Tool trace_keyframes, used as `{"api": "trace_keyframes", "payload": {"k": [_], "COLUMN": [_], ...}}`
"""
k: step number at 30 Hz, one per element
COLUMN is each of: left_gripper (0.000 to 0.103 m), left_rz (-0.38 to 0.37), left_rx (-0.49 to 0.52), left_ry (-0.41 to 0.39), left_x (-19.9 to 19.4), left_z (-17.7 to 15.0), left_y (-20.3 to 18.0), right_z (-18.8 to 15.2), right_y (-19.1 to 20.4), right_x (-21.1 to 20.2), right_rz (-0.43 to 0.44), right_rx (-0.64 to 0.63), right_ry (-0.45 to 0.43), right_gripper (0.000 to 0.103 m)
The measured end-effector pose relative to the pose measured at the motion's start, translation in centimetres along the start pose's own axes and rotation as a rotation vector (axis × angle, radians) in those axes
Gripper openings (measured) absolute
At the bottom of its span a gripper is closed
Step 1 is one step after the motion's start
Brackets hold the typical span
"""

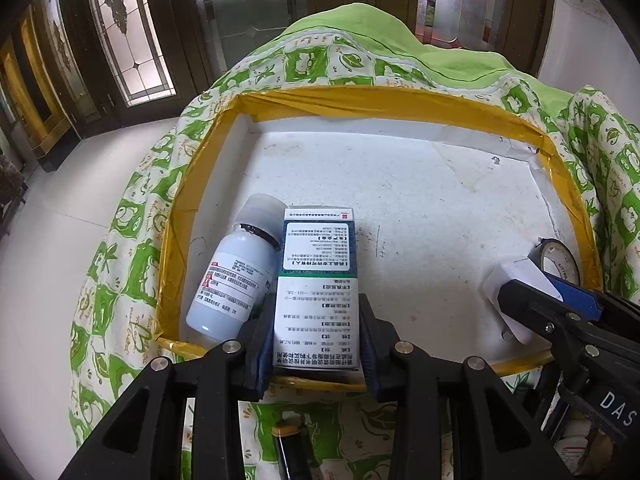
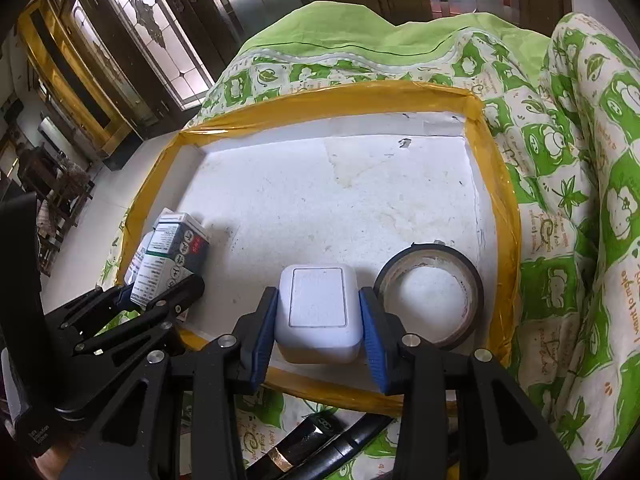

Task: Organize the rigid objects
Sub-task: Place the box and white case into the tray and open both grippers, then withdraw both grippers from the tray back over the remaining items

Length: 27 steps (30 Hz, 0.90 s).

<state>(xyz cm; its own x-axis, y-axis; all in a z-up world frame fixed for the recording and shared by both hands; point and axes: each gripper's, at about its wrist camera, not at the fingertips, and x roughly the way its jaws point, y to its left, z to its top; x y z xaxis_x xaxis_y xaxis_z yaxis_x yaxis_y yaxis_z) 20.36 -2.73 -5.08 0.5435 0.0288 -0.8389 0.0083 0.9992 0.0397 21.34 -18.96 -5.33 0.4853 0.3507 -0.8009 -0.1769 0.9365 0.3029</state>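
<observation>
Clamping a medicine box (image 1: 316, 280), the left hand-held gripper (image 1: 316, 344) — right hand-held gripper (image 2: 320, 320) pinches a white charger (image 2: 318, 312).

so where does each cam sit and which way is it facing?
Left wrist: on the left gripper, looking forward into the tray; its fingers clamp the medicine box, beside the bottle.
Right wrist: on the right gripper, same direction; its fingers clamp the white charger, beside the tape roll.
Shared: tray, box, charger, tape roll, each other's gripper, green cloth.
</observation>
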Motion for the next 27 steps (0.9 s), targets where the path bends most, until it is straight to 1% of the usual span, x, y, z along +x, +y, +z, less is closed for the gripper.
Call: {"api": "trace_keyframes", "payload": {"k": [2, 4, 6, 10, 12, 13, 15, 18, 20, 22, 24, 27], "left_gripper": [0.043, 0.052, 0.059, 0.067, 0.07, 0.073, 0.076, 0.076, 0.076, 0.077, 0.077, 0.077], "left_rz": [0.01, 0.004, -0.011, -0.004, -0.003, -0.006, -0.018, -0.04, -0.054, -0.074, -0.103, -0.119], "left_rx": [-0.003, -0.019, -0.029, -0.006, -0.001, -0.002, -0.013, -0.062, -0.098, -0.15, -0.197, -0.242], "left_ry": [0.003, 0.0, -0.005, -0.024, -0.035, -0.046, -0.061, -0.075, -0.078, -0.064, -0.044, -0.087], "left_x": [-0.2, -0.6, -1.2, -2.9, -4.2, -4.9, -6.3, -8.1, -9.0, -9.5, -9.8, -10.8], "left_z": [-0.1, -0.2, -0.3, -0.8, -1.6, -2.2, -3.7, -6.5, -8.2, -10.3, -11.4, -11.6], "left_y": [0.0, 0.3, 0.4, 0.2, 0.3, 0.5, 1.1, 2.6, 3.4, 4.2, 4.8, 5.3], "right_z": [-0.1, 0.0, -0.1, -0.4, -0.6, -0.7, -1.0, -1.6, -2.5, -3.5, -4.7, -6.8], "right_y": [-0.1, -0.1, -0.2, -0.4, -0.4, -0.5, -0.7, -1.0, -1.2, -1.2, -1.4, -1.5], "right_x": [-0.2, -0.4, -0.8, -1.7, -2.6, -3.0, -4.4, -6.0, -7.1, -7.8, -8.5, -9.5], "right_rz": [0.006, 0.011, 0.017, 0.029, 0.037, 0.041, 0.054, 0.077, 0.091, 0.096, 0.103, 0.107], "right_rx": [0.008, 0.013, 0.018, 0.03, 0.033, 0.035, 0.047, 0.073, 0.083, 0.087, 0.093, 0.095], "right_ry": [-0.005, -0.012, -0.023, -0.045, -0.064, -0.073, -0.1, -0.126, -0.128, -0.125, -0.116, -0.102], "right_gripper": [0.039, 0.04, 0.041, 0.046, 0.047, 0.048, 0.052, 0.056, 0.057, 0.058, 0.06, 0.061]}}
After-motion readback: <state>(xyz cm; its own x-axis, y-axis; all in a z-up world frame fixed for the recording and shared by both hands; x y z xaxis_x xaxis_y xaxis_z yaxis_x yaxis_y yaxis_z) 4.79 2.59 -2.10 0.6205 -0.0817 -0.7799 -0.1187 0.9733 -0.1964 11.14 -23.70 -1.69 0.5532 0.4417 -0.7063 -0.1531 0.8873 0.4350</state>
